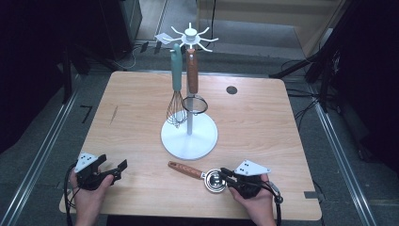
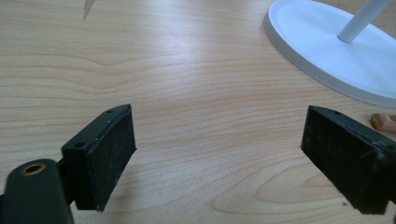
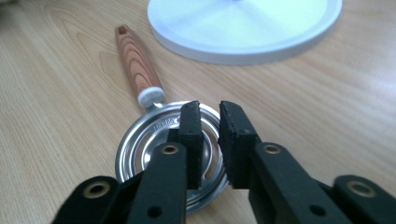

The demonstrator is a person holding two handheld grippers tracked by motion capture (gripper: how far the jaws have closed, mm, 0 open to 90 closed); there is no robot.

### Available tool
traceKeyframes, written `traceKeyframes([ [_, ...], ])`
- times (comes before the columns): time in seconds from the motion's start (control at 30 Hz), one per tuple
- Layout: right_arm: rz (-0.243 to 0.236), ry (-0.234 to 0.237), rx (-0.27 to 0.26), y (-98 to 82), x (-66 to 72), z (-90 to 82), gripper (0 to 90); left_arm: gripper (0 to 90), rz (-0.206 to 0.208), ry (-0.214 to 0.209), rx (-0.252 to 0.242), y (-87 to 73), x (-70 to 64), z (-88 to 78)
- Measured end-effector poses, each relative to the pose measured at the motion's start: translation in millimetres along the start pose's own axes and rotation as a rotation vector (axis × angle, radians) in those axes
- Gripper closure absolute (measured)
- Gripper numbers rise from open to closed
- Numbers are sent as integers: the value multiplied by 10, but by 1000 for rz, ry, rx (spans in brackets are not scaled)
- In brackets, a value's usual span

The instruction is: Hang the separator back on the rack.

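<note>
While it lies flat at six o'clock of the white round stand base (image 1: 189, 136), the steel slotted-bowl utensil with a wooden handle (image 1: 197, 173) looks light, rigid and slick.
Right gripper (image 3: 209, 112), jaws narrowly parted, hovers over the bowl, pinching nothing; left gripper (image 2: 218, 144) spread wide, empty. Best grip: the grained wooden handle, pointing to ten o'clock.

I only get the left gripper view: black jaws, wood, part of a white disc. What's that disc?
Observer: The base of a white stand; a whisk and a strainer hang from its top.
Operator: That brown bit at my right edge?
Observer: The wooden handle of a metal-bowled utensil lying on the table.
Operator: Is it held?
Observer: Seemingly not; the right gripper sits over its bowl, jaws slightly apart.
</note>
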State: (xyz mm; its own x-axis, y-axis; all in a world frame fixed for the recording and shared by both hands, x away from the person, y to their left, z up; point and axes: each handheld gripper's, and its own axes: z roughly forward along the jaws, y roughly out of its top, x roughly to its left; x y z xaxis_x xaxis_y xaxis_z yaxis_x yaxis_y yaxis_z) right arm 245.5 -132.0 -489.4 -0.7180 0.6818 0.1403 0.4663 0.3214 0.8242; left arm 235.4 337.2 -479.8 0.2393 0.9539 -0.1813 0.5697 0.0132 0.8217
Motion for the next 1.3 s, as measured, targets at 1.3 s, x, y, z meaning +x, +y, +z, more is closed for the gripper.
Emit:
traceKeyframes([
  [1.3,-244,159,419,814,202,539,642,79,40,-59,31,-25,18,66],
])
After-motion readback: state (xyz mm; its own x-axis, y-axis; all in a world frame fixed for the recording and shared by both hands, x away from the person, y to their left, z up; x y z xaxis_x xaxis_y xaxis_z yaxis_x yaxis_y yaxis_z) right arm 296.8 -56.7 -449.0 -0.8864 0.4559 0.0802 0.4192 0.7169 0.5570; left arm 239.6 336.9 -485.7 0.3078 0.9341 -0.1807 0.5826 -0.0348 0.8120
